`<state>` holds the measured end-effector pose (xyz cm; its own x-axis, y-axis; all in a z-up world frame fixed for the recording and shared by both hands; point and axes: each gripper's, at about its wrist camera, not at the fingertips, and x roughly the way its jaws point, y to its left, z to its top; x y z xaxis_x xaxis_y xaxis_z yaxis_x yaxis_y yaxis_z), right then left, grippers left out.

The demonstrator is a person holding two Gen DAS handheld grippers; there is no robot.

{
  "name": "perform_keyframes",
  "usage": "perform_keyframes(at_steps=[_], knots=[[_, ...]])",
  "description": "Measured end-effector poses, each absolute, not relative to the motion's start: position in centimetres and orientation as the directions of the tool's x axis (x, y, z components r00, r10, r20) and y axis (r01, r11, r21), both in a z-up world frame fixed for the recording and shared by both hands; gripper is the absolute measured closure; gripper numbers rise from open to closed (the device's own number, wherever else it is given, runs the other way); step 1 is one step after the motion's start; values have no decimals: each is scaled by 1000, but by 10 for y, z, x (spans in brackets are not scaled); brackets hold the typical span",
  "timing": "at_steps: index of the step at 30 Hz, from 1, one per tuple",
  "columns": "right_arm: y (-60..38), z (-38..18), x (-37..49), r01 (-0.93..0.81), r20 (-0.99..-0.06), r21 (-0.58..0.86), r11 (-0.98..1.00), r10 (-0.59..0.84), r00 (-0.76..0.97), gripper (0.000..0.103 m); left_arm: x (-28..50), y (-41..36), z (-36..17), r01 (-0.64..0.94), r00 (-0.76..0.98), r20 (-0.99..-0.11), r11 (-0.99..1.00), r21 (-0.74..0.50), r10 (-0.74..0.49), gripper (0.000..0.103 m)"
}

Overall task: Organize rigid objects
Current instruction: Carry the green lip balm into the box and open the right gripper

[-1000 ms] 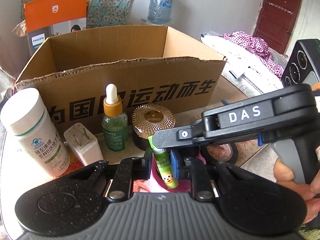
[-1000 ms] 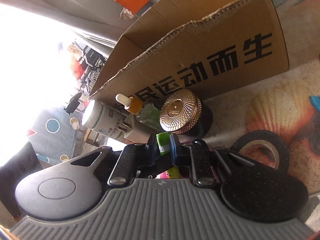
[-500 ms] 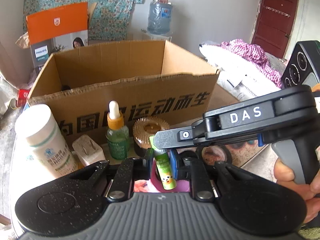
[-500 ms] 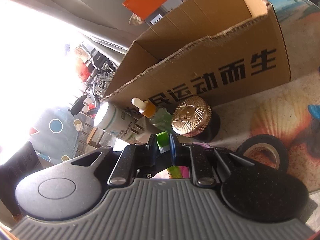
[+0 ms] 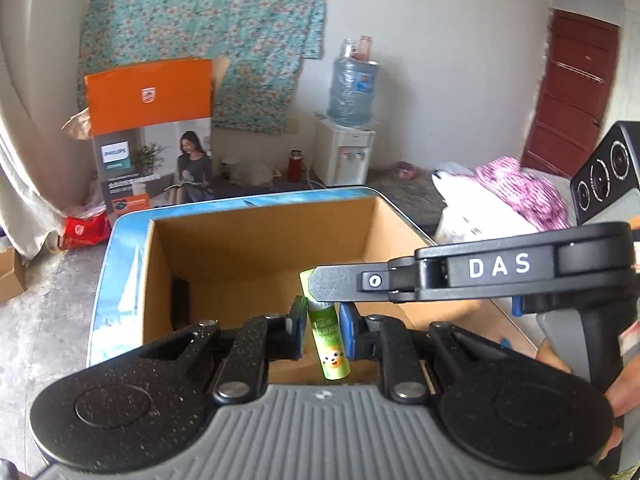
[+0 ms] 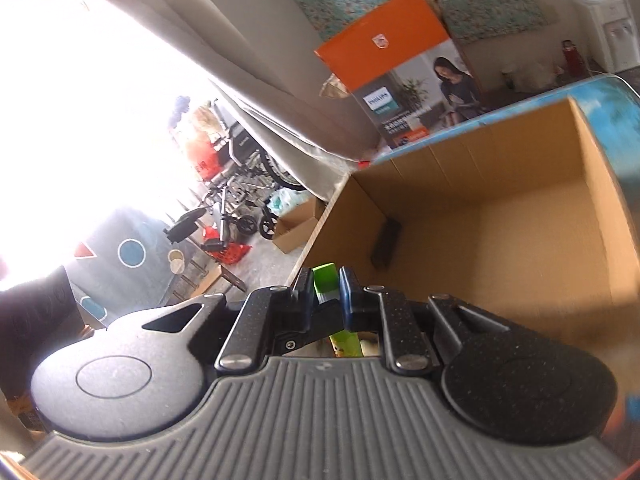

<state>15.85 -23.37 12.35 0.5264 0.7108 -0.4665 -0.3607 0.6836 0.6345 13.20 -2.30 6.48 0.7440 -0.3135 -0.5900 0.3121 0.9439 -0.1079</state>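
Observation:
Both grippers are shut on one small green tube [image 5: 329, 336] with a cartoon face. My left gripper [image 5: 320, 322] clamps its middle. My right gripper [image 5: 316, 284] reaches in from the right and pinches its top end; in the right wrist view [image 6: 325, 294] the tube [image 6: 323, 278] stands between the blue pads. The tube hangs over the near wall of the open cardboard box [image 5: 256, 248], [image 6: 480, 240]. A dark object [image 5: 182, 304], also in the right wrist view [image 6: 386, 242], leans in the box's left corner.
The box stands on a table with a blue patterned top [image 5: 124, 264]. Behind are an orange Philips carton [image 5: 152, 132], a water dispenser [image 5: 348, 120], a red door [image 5: 572, 96] and pink cloth [image 5: 524, 188]. Wheelchairs [image 6: 240, 184] stand by the bright window.
Both grippers have risen with the tube, from table level in front of the box to above its near wall. The bottles, plug, gold-lidded jar and tape roll have dropped out of view.

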Motion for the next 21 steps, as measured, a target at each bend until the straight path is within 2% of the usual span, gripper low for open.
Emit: perform_keyframes(at_steps=[6,10,14,17,21], knots=[[-216,114,238,-298,-521,679,671,726,449,90,205,-4,58,246,675,-679,956,-162,-289,85],[-203,80,283,-209,-571,719,663,735,364,90,251,10,36,177,588,-763,963,-204,-270,85],[-184,41,314,-110,-612,749,654,746,262,88,273,17,14,109,526,-825,978,-176,-207,85],[-171,18,329,-38,-635,756,653,747,198,87,280,17,6,63,511,-849,991,-121,-137,76],[-159,6,339,-1,-645,756,654,746,164,87,275,16,8,66,531,-840,993,-93,-114,68]])
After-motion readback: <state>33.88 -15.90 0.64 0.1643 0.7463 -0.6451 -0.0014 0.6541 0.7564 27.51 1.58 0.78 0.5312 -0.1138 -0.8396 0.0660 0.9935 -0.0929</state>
